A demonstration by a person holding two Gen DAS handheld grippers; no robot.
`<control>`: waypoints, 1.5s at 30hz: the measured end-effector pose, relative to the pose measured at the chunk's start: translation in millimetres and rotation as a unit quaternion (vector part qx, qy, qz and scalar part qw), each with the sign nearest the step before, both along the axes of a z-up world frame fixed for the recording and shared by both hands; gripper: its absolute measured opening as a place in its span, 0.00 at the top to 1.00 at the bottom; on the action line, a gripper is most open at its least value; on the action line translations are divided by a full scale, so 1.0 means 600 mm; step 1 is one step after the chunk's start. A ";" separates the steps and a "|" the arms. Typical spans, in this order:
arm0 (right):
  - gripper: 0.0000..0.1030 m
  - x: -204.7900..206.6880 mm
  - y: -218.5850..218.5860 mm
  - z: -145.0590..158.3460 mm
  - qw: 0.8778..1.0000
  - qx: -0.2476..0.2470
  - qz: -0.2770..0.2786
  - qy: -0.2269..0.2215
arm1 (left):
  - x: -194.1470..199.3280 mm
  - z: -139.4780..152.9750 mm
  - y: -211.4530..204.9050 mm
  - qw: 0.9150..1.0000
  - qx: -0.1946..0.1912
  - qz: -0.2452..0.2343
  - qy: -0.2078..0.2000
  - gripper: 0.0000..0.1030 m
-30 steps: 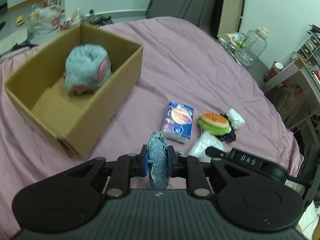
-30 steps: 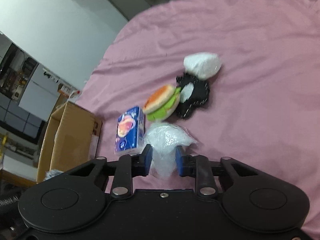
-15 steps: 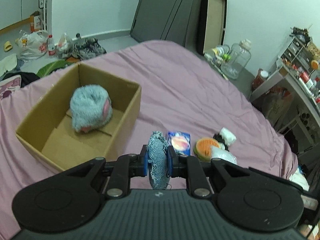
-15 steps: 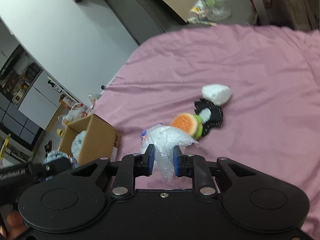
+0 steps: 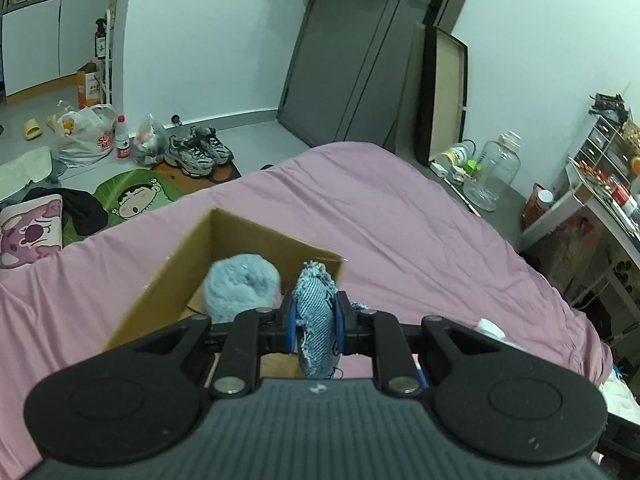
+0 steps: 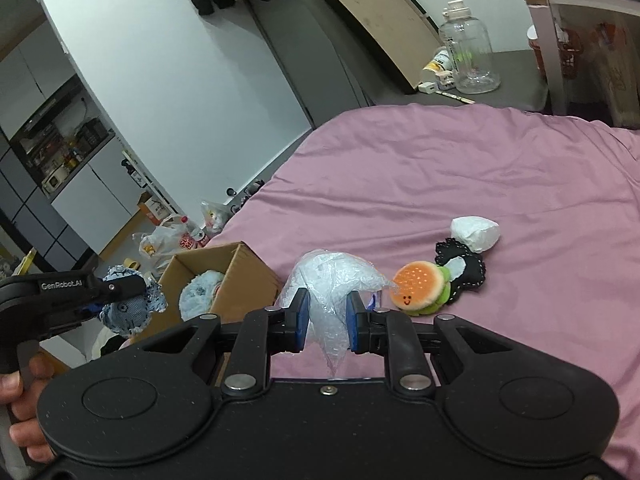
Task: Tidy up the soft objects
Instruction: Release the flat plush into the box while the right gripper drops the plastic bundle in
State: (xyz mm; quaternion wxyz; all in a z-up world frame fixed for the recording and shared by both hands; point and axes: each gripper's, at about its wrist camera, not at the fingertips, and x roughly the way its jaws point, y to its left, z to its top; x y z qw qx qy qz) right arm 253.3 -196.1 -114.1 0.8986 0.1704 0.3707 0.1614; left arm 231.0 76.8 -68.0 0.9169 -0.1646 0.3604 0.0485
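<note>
Denim frayed at its edges fills the jaws of the left gripper (image 5: 314, 326), which are closed tight on a small blue denim toy (image 5: 315, 320) held in the air just short of the open cardboard box (image 5: 256, 236) on the pink bed sheet (image 5: 400, 232). A fluffy grey-blue plush (image 5: 240, 286) already sits inside the box, which suggests the box is the collecting point and the denim piece is being carried there to join it. In the other hand, the right gripper (image 6: 326, 322) is pinched shut on a crumpled clear plastic bag (image 6: 332, 284), gripped through its bunched middle so that the loose film hangs free below the blue pads and billows above them; it too looks lifted off the sheet, though the wide lens makes the height hard to judge. Seen from the right wrist, the left gripper and its denim load hang at the near left side of the box, a person's fingers (image 6: 24, 376) wrapped round the handle. Still lying toward the middle of the bed, well apart from the box, are a burger plush (image 6: 420, 286) with a stitched smile, a black-edged fabric piece (image 6: 468, 276) touching it, and a white wrapped bundle (image 6: 476, 232) just beyond. Those three appear to be what remains to gather.
</note>
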 end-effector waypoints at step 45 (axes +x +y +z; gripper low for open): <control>0.53 0.091 0.198 0.031 0.998 -0.011 0.068 -0.003 | 0.042 -0.107 0.130 0.994 -0.012 0.076 0.076 0.44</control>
